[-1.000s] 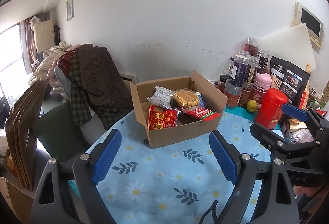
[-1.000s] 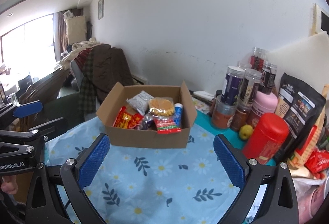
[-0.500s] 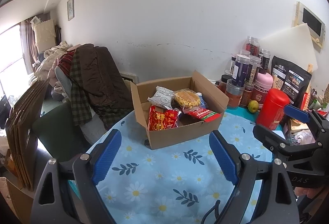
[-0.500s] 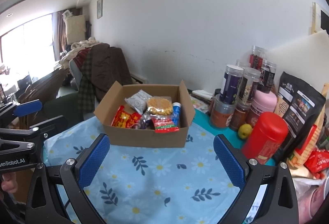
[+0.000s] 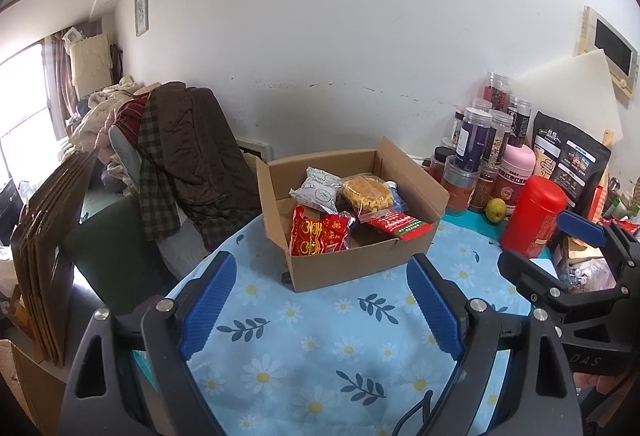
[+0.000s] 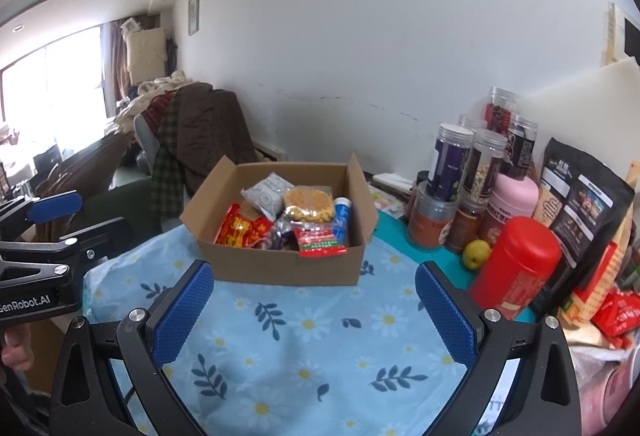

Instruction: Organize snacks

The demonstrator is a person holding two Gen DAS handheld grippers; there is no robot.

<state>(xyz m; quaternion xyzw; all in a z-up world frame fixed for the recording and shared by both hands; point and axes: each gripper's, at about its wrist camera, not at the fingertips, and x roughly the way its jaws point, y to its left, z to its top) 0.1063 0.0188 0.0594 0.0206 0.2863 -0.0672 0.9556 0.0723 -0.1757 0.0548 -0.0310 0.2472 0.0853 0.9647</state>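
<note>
Only the right wrist view catches the blue tube (image 6: 342,217) in the cardboard box (image 6: 280,268) beside the snack packets (image 6: 240,230); left gripper (image 5: 320,306) and right gripper (image 6: 314,310) both gape wide, empty.

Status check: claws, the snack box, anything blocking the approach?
Left claw open, empty. Right claw open, empty. Cardboard box ahead on the floral cloth, snack packets inside. Approach unobstructed; red canister stands right of the box.

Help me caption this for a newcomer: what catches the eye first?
An open cardboard box of bright snack packets sits mid-table on the daisy-print cloth. To its right, a red canister stands before crowded jars. Both grippers, left and right, hover open and empty in front.
</note>
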